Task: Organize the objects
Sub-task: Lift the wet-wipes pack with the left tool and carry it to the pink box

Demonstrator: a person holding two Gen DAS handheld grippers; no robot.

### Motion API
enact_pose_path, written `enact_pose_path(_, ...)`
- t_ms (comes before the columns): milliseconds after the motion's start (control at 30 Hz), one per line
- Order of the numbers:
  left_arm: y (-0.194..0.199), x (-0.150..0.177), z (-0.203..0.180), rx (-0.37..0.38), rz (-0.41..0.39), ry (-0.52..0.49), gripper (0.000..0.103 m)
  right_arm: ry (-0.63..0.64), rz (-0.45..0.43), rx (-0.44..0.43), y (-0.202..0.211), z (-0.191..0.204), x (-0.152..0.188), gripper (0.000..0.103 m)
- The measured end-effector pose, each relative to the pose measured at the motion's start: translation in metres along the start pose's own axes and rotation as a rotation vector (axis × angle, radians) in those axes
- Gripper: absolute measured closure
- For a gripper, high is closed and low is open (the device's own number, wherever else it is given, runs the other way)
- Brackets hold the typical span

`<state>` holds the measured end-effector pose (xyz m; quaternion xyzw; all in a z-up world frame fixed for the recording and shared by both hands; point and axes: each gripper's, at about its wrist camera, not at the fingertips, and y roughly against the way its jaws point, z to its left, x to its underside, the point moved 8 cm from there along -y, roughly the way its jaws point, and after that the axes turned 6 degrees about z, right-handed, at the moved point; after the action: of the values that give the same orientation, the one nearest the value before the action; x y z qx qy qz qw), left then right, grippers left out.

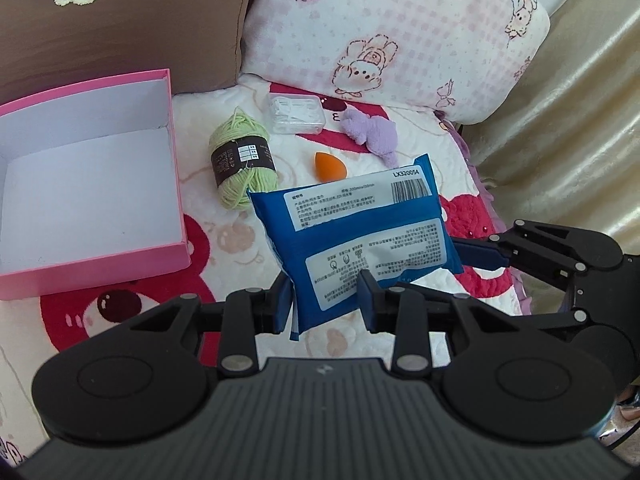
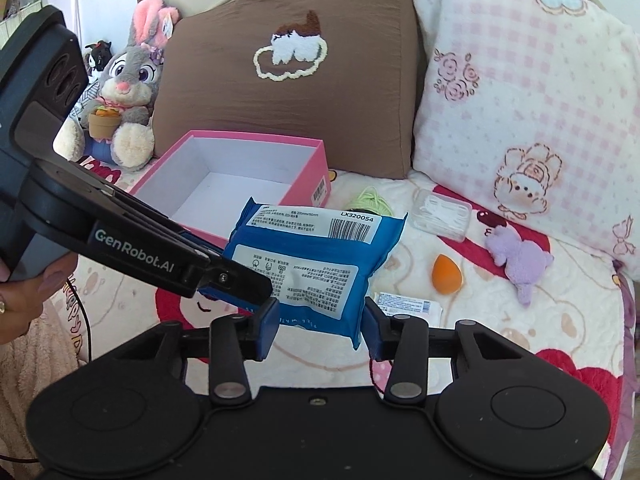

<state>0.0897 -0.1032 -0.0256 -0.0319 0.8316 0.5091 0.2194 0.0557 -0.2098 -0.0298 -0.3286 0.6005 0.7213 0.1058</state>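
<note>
A blue wet-wipe pack (image 1: 352, 236) hangs above the bed, its near end between the fingers of my left gripper (image 1: 326, 302), which is shut on it. My right gripper (image 2: 320, 328) also closes on the same pack (image 2: 316, 264), and shows at the right of the left wrist view (image 1: 480, 254). The left gripper reaches in from the left in the right wrist view (image 2: 240, 284). An open, empty pink box (image 1: 80, 184) sits to the left; it also shows in the right wrist view (image 2: 240, 180).
On the bed lie green yarn (image 1: 242, 162), an orange sponge (image 1: 328, 166), a clear box of swabs (image 1: 296, 114), a purple plush (image 1: 374, 132) and a small white packet (image 2: 408, 306). A brown pillow (image 2: 288, 76), pink pillow (image 2: 520, 92) and plush rabbit (image 2: 128, 80) stand behind.
</note>
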Motion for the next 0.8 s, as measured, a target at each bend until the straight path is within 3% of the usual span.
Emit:
enact_pose_path(400, 0.035, 0.002, 0.026, -0.022, -0.079, -0.004, 0.070, 0.033, -0.004, 0.003, -0.001, 0.032, -0.023, 0.057)
enact_pose_path(800, 0.064, -0.010, 0.075, -0.020, -0.161, 0.056, 0.070, 0.089, -0.044, 0.000, -0.016, 0.067, -0.061, 0.057)
